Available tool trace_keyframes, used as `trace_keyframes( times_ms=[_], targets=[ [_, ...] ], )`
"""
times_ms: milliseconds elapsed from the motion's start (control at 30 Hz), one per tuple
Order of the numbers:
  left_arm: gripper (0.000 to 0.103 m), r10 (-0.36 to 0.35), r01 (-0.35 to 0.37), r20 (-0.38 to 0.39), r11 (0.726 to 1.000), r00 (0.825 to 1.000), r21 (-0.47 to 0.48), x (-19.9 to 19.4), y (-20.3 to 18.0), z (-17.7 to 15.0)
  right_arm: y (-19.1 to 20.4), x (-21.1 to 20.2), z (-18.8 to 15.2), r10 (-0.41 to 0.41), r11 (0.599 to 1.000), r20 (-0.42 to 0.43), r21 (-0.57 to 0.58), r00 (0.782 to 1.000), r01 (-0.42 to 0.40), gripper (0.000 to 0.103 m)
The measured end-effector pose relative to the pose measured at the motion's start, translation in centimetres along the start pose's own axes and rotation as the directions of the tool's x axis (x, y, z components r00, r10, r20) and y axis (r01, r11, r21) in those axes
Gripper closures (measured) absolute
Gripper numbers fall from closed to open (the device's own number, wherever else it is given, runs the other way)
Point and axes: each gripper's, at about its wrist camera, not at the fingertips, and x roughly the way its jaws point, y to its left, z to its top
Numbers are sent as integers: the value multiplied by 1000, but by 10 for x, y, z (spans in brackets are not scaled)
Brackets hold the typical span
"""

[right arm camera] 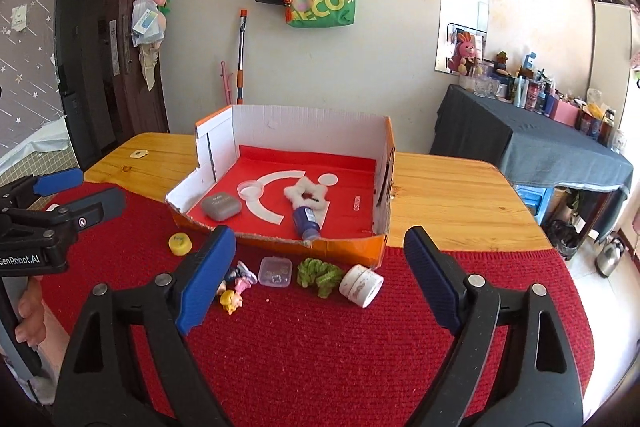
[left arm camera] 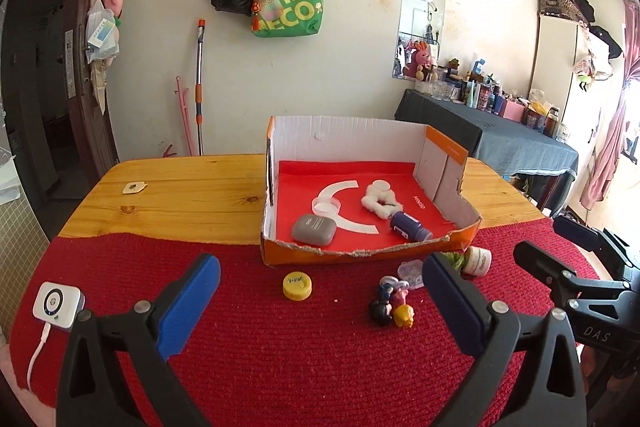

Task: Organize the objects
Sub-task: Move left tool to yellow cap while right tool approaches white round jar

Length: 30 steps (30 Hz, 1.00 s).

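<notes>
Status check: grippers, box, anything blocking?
Left gripper and right gripper open, empty. Orange cardboard box holds grey case and blue bottle. Yellow cap, figurines on red mat, unobstructed.

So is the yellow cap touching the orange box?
Apart. In the left wrist view, a strip of red mat shows between the yellow cap and the orange box; the right wrist view shows it too.

Cream wall (left arm camera: 340, 75), wall mirror (left arm camera: 422, 11), dark door (right arm camera: 92, 47)

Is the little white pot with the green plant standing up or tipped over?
Tipped over. The small white pot lies on its side on the red woven mat, its green plant sprawled sideways towards the clear plastic case.
</notes>
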Motion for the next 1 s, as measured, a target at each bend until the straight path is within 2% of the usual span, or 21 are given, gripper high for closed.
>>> trace_keyframes(
  times_ms=[167,233,300,533,767,1000],
  targets=[
    [0,-29,24,-97,998,995,-53,21,2,-33,4,16,-33,-6,1000,-70,9,997,7,15],
    [0,-54,41,-167,996,985,-78,37,4,-43,4,27,-43,2,1000,-113,19,994,0,15],
    [0,-72,52,-204,994,976,-101,45,7,-50,3,35,-51,1,1000,-148,28,989,3,15],
    [0,-59,31,-240,992,969,-121,58,15,-50,-11,49,-54,-3,997,-191,73,982,17,15],
    [0,-43,16,-286,995,957,-96,77,22,-44,-31,67,-47,-3,995,-260,93,966,28,15],
    [16,-35,22,-360,999,932,-42,110,30,-35,-59,103,-39,-27,997,-381,52,924,51,15]
  ],
)
